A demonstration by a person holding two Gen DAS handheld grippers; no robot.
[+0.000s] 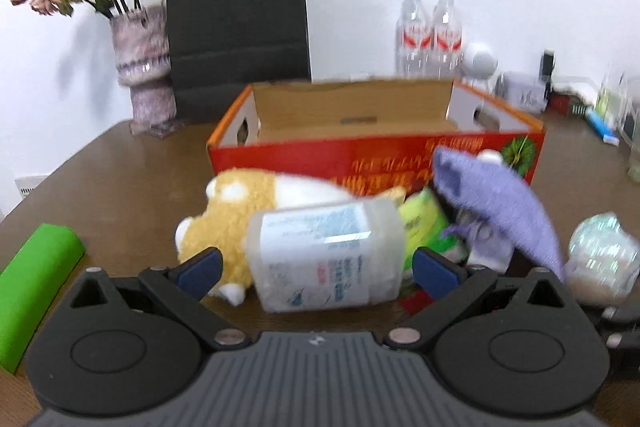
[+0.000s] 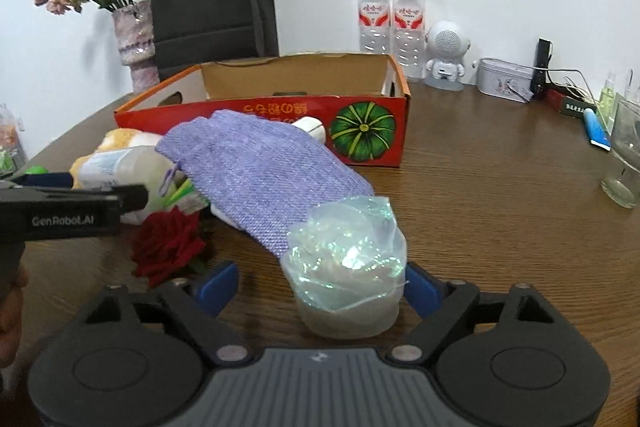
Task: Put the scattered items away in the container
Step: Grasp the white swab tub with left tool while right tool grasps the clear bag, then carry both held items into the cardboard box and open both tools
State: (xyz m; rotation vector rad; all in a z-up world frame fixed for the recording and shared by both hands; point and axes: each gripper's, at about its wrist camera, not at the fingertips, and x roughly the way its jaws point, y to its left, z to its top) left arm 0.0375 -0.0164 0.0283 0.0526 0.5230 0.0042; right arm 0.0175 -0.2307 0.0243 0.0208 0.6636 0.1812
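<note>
- Clutter lay heaped on the worktop [image 2: 480,187] just in front of the open red box [image 1: 376,151], at twelve o'clock from both claws, handy for lifting in.
- Left claw [image 1: 316,269] straddled the tipped plastic bottle [image 1: 324,251]; whether its pads pressed, I could not tell.
- Right claw [image 2: 320,287] stood wide around the film-wrapped cup [image 2: 346,275], left pad clear, ready to grip.

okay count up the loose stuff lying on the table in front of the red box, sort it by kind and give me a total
Plush toys: 1
Plastic bottles: 1
Purple pouches: 1
Green packets: 1
Red roses: 1
Film-wrapped cups: 1
Green blocks: 1
Total: 7, all outside the box
</note>
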